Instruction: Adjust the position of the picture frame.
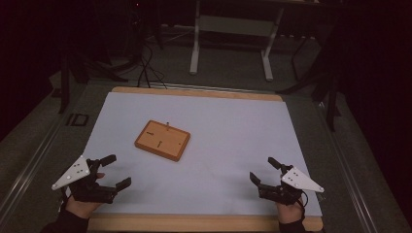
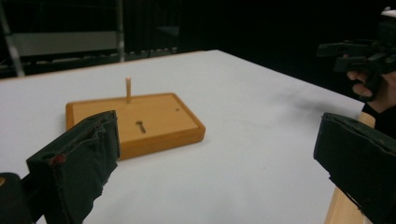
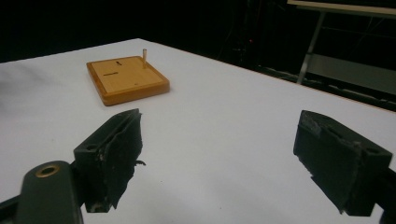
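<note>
One wooden board (image 1: 162, 140) lies flat on the white sheet (image 1: 228, 145), and everything else can be placed from it. A thin pale peg (image 2: 128, 90) stands upright near its far edge, and a short dark slot (image 2: 140, 126) marks its top face. The left gripper (image 1: 111, 171) sits near and to the left of the board, jaws spread wide and holding nothing. The right gripper (image 1: 264, 170) is well apart from the board on its right, jaws equally wide and empty.

The board looks stiff and fairly solid, probably light enough for one gripper; its smooth finish could slip, so a grip across two opposite side edges seems best. The peg looks slender and might snap or pull out if squeezed hard.

Under the board the sheet covers a wooden tabletop (image 1: 204, 223) whose rim shows at the near edge. Beyond the board the room is dark, with the white legs of a desk (image 1: 232, 34) and some cables on the floor.
</note>
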Demonstrator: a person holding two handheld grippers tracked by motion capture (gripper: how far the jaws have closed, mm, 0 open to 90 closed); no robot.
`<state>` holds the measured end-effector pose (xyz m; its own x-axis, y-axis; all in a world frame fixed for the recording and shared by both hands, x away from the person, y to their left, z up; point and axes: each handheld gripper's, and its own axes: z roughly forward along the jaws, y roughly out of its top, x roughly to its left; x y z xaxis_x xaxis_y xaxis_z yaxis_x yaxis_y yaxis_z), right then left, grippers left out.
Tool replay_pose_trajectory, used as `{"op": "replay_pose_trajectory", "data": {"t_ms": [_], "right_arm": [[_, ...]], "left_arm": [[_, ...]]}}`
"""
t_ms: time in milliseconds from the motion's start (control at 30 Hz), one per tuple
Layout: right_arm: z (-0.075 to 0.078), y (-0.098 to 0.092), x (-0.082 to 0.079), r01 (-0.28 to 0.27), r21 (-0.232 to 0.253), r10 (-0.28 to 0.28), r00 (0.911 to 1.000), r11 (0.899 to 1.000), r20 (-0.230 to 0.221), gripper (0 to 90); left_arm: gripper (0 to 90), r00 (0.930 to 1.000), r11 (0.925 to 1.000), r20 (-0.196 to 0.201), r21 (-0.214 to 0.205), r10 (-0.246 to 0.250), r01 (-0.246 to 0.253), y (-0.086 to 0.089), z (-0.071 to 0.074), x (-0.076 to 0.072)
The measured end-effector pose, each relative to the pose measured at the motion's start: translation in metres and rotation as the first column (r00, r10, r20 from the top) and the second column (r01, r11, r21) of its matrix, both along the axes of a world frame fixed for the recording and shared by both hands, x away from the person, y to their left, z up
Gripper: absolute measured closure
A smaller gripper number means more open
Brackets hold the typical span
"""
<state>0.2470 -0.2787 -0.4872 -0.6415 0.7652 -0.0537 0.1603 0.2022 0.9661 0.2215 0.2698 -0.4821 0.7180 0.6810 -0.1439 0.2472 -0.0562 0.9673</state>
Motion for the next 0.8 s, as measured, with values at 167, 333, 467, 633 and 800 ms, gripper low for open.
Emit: {"op": "replay_pose_trajectory", "data": {"t_ms": [167,333,467,633,800], "right_arm": [[0.001,0.003,-0.002,-0.004,-0.003,0.004,0.9999,1.000,0.017,14.8],[0.002,0.004,-0.003,-0.005,0.005,0.005,0.9997,1.000,0.026,14.6],[0.001,0.004,-0.001,-0.024,0.009,0.024,0.9996,1.000,0.016,14.6],[0.001,0.007,-0.002,-0.042,0.002,0.042,0.9991,0.999,0.009,14.4],[0.001,0.007,-0.002,-0.031,-0.007,0.031,0.9993,0.999,0.022,14.4]], "left_arm": [[1.0,0.9999,1.0000,-0.010,0.001,-0.005,0.005,-0.005,0.005,0.011],[1.0,0.9999,0.9990,-0.009,0.042,-0.014,0.015,-0.012,0.011,0.026],[1.0,0.9997,0.9987,-0.024,0.052,0.002,-0.001,-0.015,0.012,0.039],[1.1,0.9987,0.9973,-0.051,0.073,0.006,-0.002,-0.020,0.009,0.057],[1.1,0.9980,0.9959,-0.063,0.090,0.003,0.003,-0.026,0.009,0.073]]}}
